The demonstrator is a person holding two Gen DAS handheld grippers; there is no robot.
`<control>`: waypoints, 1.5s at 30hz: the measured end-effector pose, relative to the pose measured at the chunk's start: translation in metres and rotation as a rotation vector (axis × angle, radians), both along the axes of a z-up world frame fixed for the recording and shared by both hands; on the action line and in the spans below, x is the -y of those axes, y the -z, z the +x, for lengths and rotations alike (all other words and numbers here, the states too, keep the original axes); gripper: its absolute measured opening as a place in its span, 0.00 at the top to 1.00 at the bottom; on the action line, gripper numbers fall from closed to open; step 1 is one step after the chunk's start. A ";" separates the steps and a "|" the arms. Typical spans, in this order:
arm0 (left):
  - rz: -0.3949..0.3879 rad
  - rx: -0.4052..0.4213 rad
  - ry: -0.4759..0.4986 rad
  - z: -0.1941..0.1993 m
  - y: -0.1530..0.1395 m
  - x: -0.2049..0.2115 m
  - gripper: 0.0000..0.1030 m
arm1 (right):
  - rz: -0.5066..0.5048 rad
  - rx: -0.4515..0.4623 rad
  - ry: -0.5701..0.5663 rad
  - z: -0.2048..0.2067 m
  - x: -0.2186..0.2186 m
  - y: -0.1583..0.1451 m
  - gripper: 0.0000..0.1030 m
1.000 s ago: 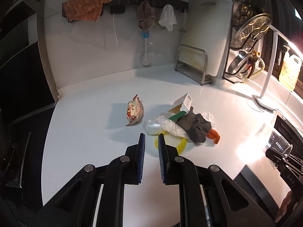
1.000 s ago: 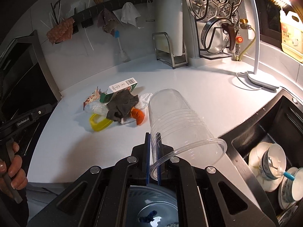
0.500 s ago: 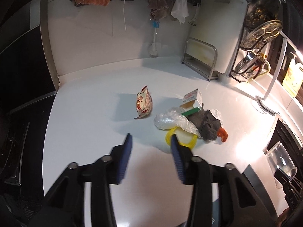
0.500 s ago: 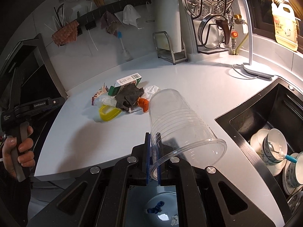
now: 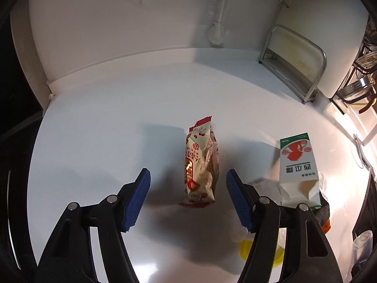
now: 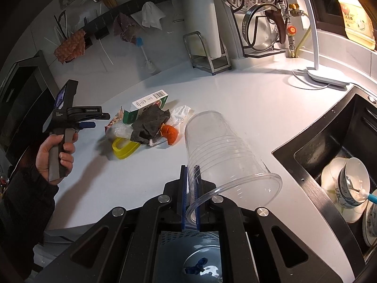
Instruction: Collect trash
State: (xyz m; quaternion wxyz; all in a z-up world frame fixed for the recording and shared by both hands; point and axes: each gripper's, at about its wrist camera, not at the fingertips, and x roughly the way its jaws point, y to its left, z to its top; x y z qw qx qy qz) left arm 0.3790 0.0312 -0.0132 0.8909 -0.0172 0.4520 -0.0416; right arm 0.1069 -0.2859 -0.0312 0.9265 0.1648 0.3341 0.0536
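My left gripper (image 5: 188,179) is open wide, its blue pads either side of a red and cream snack wrapper (image 5: 201,162) lying on the white counter (image 5: 106,129). A green and white carton (image 5: 298,165) lies to the right of it. My right gripper (image 6: 191,172) is shut on the rim of a clear plastic cup (image 6: 226,155), held tilted above the counter edge. In the right wrist view the trash pile holds the carton (image 6: 148,105), a dark rag (image 6: 150,123), an orange peel (image 6: 170,134), a yellow ring (image 6: 124,147) and clear plastic (image 6: 119,131). The left gripper (image 6: 87,120) hovers left of the pile.
A bin with a blue liner (image 6: 200,259) sits below the counter edge under my right gripper. A black sink (image 6: 329,153) with cups is at the right. A metal rack (image 5: 294,61), a lamp base (image 6: 325,77) and a brush (image 5: 218,16) stand along the back wall.
My left gripper has opened wide and moved forward and down until the snack wrapper lies between its pads. My right gripper still holds the cup, shifted slightly.
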 end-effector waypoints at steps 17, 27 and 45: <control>0.046 -0.069 0.036 0.038 0.034 0.014 0.83 | -0.002 -0.032 -0.016 0.023 -0.004 0.016 0.95; 0.054 0.026 0.038 -0.021 0.006 0.017 0.92 | -0.005 -0.025 -0.003 0.008 -0.007 0.009 0.95; 0.069 0.238 0.144 -0.263 -0.037 0.036 0.92 | -0.042 -0.038 -0.032 -0.094 -0.043 0.003 0.95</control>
